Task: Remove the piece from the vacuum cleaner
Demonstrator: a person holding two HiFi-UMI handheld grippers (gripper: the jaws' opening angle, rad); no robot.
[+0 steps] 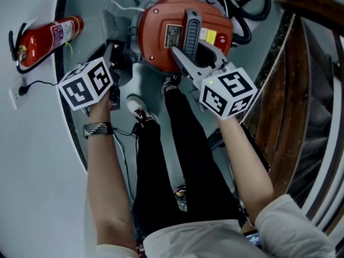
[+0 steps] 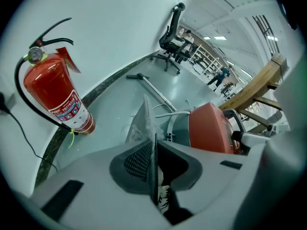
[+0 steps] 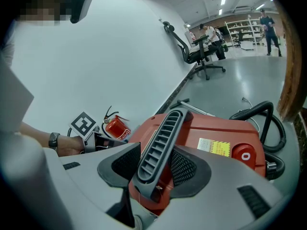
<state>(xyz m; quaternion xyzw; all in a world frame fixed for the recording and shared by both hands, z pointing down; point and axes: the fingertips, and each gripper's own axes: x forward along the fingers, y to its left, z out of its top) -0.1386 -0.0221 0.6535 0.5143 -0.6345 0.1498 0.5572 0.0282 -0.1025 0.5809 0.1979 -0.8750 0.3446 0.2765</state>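
Observation:
The red vacuum cleaner [image 1: 161, 36] stands on the floor just ahead of the person's feet. My right gripper [image 1: 185, 58] is shut on its dark grey ribbed handle [image 3: 160, 143], with one pad on each side. My left gripper [image 1: 119, 55] is at the cleaner's left side. In the left gripper view its jaws [image 2: 154, 162] pinch a thin grey sheet-like piece [image 2: 143, 121] that stands up between the pads, beside the red body [image 2: 208, 128]. Where that piece joins the cleaner is hidden.
A red fire extinguisher [image 1: 48, 36] stands against the white wall at the left. A black hose [image 1: 252, 4] coils behind the cleaner. A wooden frame [image 1: 301, 90] runs along the right. A metal wand [image 2: 153, 87] lies on the floor; an office chair [image 2: 172, 37] is farther off.

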